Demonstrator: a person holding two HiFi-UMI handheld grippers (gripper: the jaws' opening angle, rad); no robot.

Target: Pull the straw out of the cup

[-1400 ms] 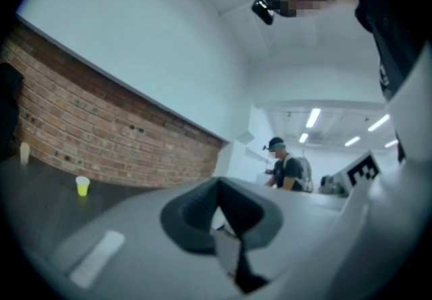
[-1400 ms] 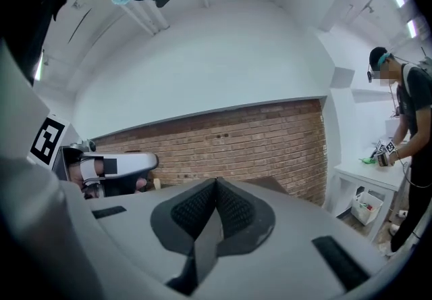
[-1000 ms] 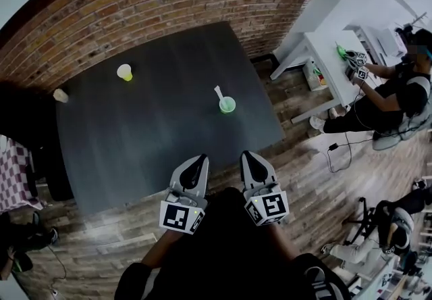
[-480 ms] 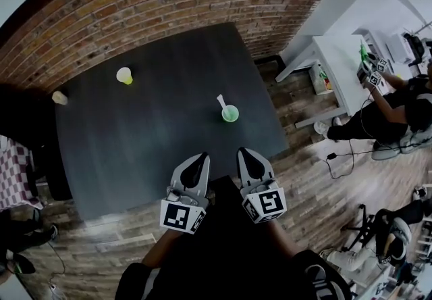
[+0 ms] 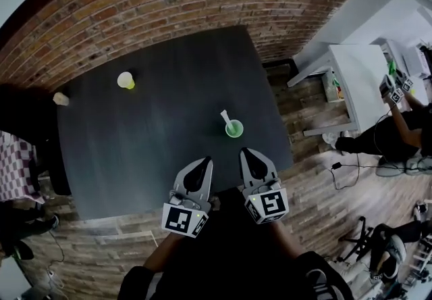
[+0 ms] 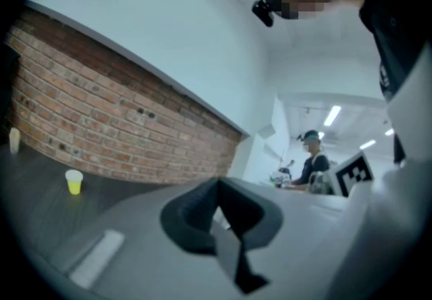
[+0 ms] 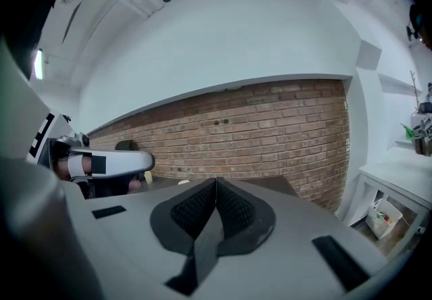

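Head view: steep down on table (image 5: 162, 123). Tool views: low, level, facing brick wall (image 7: 270, 130), shared by all.

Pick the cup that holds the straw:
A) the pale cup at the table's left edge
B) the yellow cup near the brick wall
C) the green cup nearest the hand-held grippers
C: the straw leans out of the green cup, which stands just ahead of the right hand-held gripper; the yellow cup and the pale cup show no straw.
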